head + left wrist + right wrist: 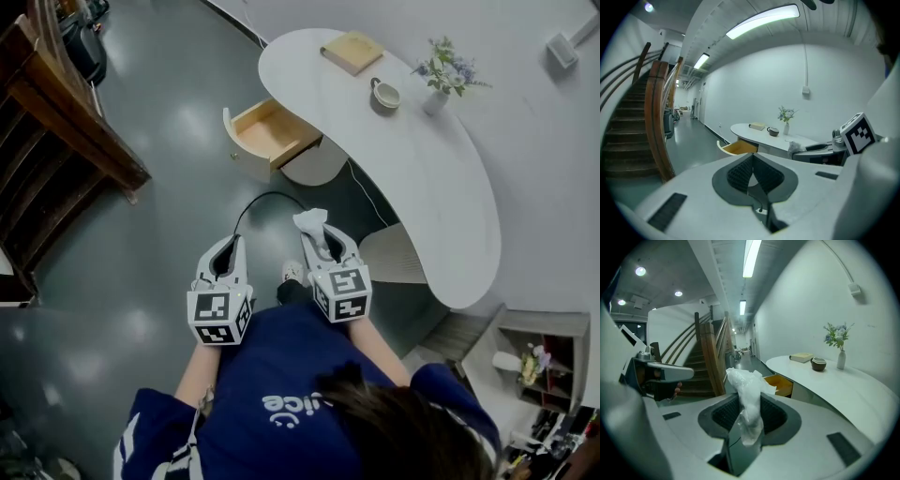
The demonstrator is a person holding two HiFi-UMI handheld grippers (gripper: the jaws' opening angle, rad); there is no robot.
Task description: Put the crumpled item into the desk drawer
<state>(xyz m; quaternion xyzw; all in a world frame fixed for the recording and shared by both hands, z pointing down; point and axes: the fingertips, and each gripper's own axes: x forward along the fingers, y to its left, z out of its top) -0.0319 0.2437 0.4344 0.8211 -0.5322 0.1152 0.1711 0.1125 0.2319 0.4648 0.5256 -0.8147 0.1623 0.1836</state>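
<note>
A crumpled white plastic item (pixel 747 399) is pinched between the jaws of my right gripper (pixel 749 416), and it sticks up past the tips; in the head view the crumpled item (pixel 310 221) shows at the front of the right gripper (pixel 319 236). The desk drawer (pixel 273 132) hangs open from the white curved desk (pixel 441 178), well ahead of both grippers, its wooden inside bare. The open drawer (pixel 780 384) lies straight ahead in the right gripper view. My left gripper (pixel 227 253) is held beside the right one, its jaws closed together and empty (pixel 751 173).
On the desk stand a book (pixel 352 51), a cup (pixel 384 94) and a small vase of flowers (pixel 441 82). A wooden staircase (pixel 56 131) rises at the left. A black cable (pixel 267 199) runs over the grey floor. A low shelf (pixel 534 361) stands at the right.
</note>
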